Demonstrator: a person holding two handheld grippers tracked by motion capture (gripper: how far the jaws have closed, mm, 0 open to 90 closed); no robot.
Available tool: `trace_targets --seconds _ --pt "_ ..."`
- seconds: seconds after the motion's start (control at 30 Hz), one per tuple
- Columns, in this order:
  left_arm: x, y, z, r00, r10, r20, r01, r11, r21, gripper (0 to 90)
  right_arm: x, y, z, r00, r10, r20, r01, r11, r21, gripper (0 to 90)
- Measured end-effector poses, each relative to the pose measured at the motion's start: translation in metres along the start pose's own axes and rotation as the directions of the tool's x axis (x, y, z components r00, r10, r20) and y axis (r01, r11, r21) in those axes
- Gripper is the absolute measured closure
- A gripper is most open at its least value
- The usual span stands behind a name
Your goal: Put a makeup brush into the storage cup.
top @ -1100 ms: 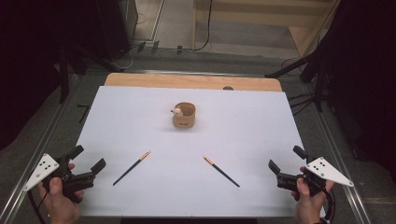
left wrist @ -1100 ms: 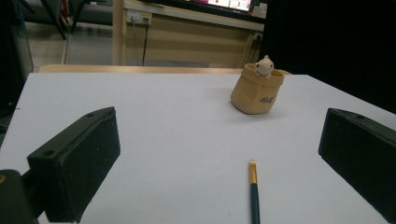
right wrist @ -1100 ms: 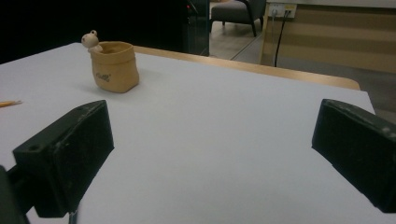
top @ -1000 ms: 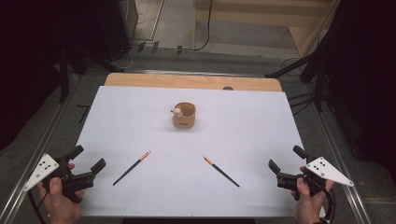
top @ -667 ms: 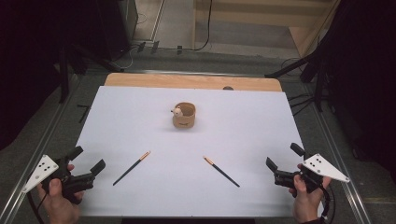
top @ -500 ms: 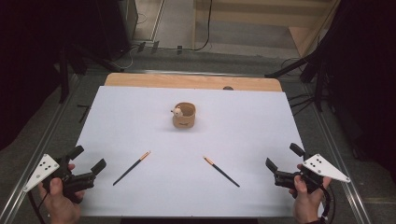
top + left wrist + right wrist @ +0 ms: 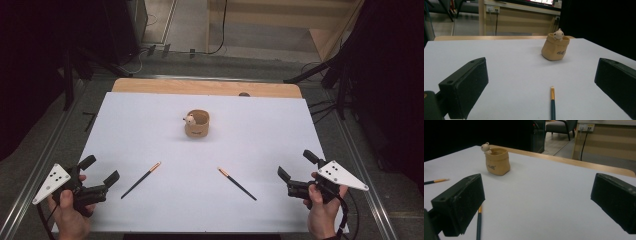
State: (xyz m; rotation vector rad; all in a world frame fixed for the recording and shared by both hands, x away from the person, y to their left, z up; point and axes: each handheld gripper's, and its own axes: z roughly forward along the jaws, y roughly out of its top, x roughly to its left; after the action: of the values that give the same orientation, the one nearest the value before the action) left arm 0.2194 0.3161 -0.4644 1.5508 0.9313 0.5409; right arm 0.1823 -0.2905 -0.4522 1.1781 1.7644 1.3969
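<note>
Two dark pencils flat on the white counter: left pencil slanting gold tip up-right, right pencil gold tip up-left. Left hand-held gripper and right hand-held gripper spread apart, holding nothing, near both.

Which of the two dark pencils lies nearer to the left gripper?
The left pencil, with its orange tip toward the pot, lies nearer the left gripper; the other pencil lies nearer the right gripper.

Bench, white top, wood far edge. Pouch-shaped holder centre; two brushes nearer than holder, either side.
</note>
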Motion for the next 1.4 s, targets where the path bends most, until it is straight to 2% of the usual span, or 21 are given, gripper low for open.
trace_targets --seconds 0.53,0.67,0.87,1.07,1.4 --pt "-0.003 0.0 0.005 0.9999 0.001 0.01 -0.001 1.0 0.004 0.0 0.01 0.01 0.018 0.999 0.01 -0.043 -0.009 0.999 0.045 0.3" --pt "-0.002 0.0 0.004 1.0 0.003 0.009 -0.003 1.0 0.004 0.0 0.015 0.015 0.027 0.9985 -0.006 -0.054 0.009 0.998 0.065 0.6" --pt "-0.002 0.0 0.004 1.0 -0.004 0.007 0.004 1.0 0.0 0.0 0.019 0.018 0.037 0.9984 -0.003 -0.056 0.009 0.995 0.102 1.3" --pt "-0.002 0.0 0.004 0.9999 -0.007 0.008 0.007 1.0 -0.004 0.0 0.027 0.021 0.049 0.9958 -0.021 -0.089 0.033 0.99 0.136 1.3" --pt "-0.003 0.001 0.003 0.9999 -0.008 0.009 0.008 1.0 -0.006 0.0 0.036 0.026 0.061 0.9917 -0.039 -0.122 0.059 0.985 0.164 1.3"
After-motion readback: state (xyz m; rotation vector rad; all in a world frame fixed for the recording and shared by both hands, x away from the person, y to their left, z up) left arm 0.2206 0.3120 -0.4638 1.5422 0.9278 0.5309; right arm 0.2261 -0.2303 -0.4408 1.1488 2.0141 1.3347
